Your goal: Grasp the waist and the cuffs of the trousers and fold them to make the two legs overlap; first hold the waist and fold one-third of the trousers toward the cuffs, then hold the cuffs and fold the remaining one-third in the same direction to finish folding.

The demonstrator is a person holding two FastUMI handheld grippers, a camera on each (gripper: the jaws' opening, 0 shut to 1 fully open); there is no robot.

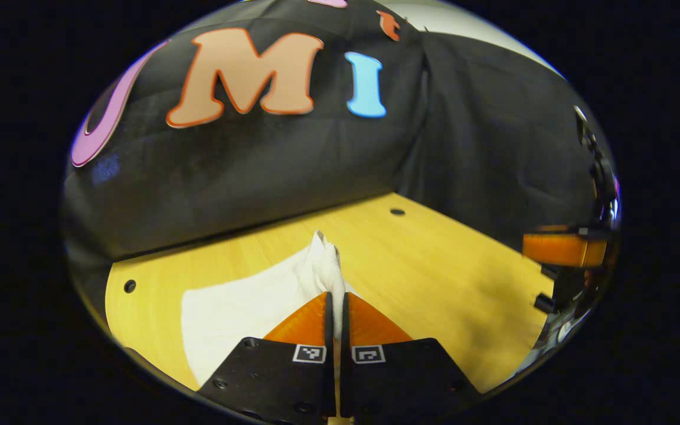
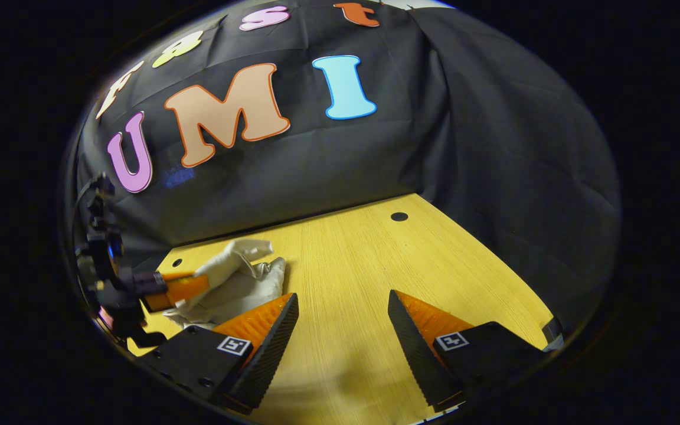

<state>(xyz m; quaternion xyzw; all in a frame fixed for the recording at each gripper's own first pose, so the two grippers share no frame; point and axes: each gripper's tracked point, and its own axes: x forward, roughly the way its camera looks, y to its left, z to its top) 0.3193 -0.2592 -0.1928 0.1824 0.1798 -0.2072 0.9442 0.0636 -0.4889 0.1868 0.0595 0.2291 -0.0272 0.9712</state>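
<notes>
Left gripper view: left gripper (image 1: 336, 298) jaws pinched together on a bunched peak of the white trousers (image 1: 245, 307); soft cloth, lifted at the pinch, the rest flat on the pale wood-grain surface (image 1: 434, 260). Right gripper (image 1: 558, 248) blurred at the right edge.

Right gripper view: right gripper (image 2: 343, 310) jaws wide apart, ridged inner faces, over bare surface. Trousers crumpled at far left, probably partly lifted by the left gripper.

trousers (image 2: 231, 283) on table (image 2: 352, 277) | left of right gripper (image 2: 343, 321) (near wall)
</notes>
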